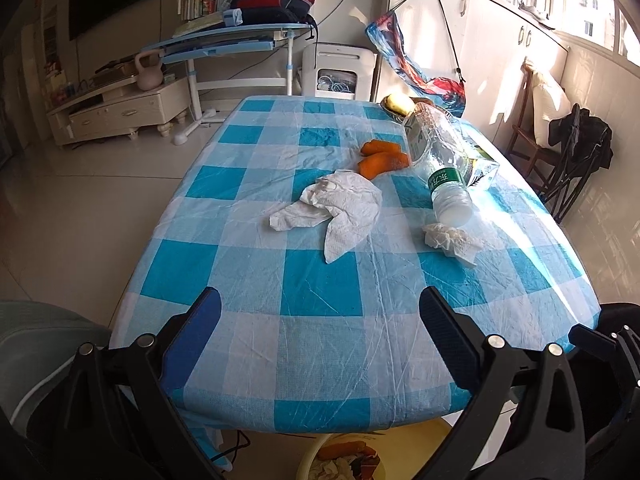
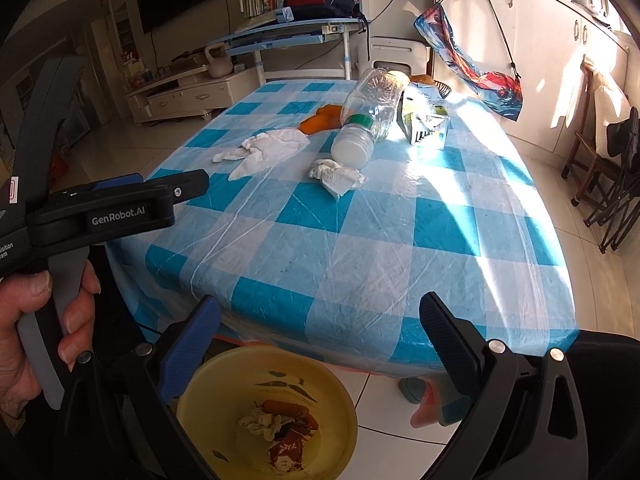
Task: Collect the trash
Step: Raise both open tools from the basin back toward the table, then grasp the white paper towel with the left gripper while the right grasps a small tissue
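On the blue checked table [image 1: 320,300] lie a large crumpled tissue [image 1: 340,208] [image 2: 268,148], a small tissue wad [image 1: 450,238] [image 2: 338,174], orange peels [image 1: 384,158] [image 2: 320,120], an empty plastic bottle [image 1: 436,156] [image 2: 370,116] on its side and a drink carton [image 2: 426,118] [image 1: 482,164]. A yellow bin [image 2: 268,412] [image 1: 352,456] with scraps stands on the floor below the near edge. My left gripper [image 1: 320,310] is open over the table's near part, well short of the tissues. My right gripper [image 2: 320,318] is open above the near edge and the bin, holding nothing.
A hand [image 2: 36,320] holds the left gripper's handle in the right wrist view. A fruit basket [image 1: 400,106] sits at the table's far end. Folding chairs [image 2: 616,184] stand right, a blue desk [image 1: 240,42] and white cabinet [image 1: 120,110] behind on the tiled floor.
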The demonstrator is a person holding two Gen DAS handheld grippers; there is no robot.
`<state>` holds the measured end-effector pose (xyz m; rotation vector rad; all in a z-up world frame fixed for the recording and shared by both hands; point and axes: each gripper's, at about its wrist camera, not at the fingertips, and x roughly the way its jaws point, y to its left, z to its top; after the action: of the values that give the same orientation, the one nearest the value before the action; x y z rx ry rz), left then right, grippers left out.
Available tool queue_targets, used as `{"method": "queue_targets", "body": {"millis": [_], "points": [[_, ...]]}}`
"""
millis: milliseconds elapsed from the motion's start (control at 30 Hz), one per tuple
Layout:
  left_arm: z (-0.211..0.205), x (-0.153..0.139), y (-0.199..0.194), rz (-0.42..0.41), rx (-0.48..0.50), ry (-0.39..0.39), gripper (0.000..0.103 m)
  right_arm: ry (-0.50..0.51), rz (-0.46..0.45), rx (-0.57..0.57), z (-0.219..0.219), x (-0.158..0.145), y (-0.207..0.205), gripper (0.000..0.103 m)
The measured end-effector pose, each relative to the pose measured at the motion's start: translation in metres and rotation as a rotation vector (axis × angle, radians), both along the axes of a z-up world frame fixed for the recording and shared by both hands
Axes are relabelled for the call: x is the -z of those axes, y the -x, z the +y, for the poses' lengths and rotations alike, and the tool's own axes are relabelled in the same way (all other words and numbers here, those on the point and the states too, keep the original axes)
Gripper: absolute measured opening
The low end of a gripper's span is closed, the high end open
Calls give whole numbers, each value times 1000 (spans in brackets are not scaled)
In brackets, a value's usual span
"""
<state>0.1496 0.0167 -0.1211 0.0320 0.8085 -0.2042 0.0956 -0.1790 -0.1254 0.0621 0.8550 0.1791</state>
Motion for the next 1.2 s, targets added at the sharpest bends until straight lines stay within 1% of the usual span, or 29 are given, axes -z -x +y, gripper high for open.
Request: {"method": "queue_targets", "body": {"millis": [200,433,467,533,600,667,833,967,1033,1100,1133,1200], "points": [[-15,5,-38,5,14,-9,96,-26,-15,-8,-4,-3,-20,95],[-30,13,-77,18,26,-17,96,-26,-25,-10,-6,-3,-46,95],[-31,15,-82,22,25,-18,96,-26,-22,-12,-7,-2,-50,94],[-32,17,-94,30,22,-14,96,-29,-15,-14,-7,0,-59,88],[-33,20,-104,44,16,-9,96,-31,-13,-16,-7,1,-69,85],[-33,22,-116,74,11,12,96,-32,-14,-15,-7,2,-78,84],[-37,26,-138,87,-3,-15,96,-39,-15,-13,-9,3,-97,79],[-41,30,-149,106,20,-27,96,-52,-8,-11,-12,6,-109,76],[-45,32,-153,118,35,-37,93,-59,1,-13,-13,9,-112,73],[-48,36,-154,136,45,-51,80,-63,14,-18,-13,13,-114,70],[-49,35,-153,129,47,-60,78,-65,22,-22,-12,15,-115,67],[-52,35,-150,121,52,-78,68,-67,36,-28,-12,19,-118,62]]}}
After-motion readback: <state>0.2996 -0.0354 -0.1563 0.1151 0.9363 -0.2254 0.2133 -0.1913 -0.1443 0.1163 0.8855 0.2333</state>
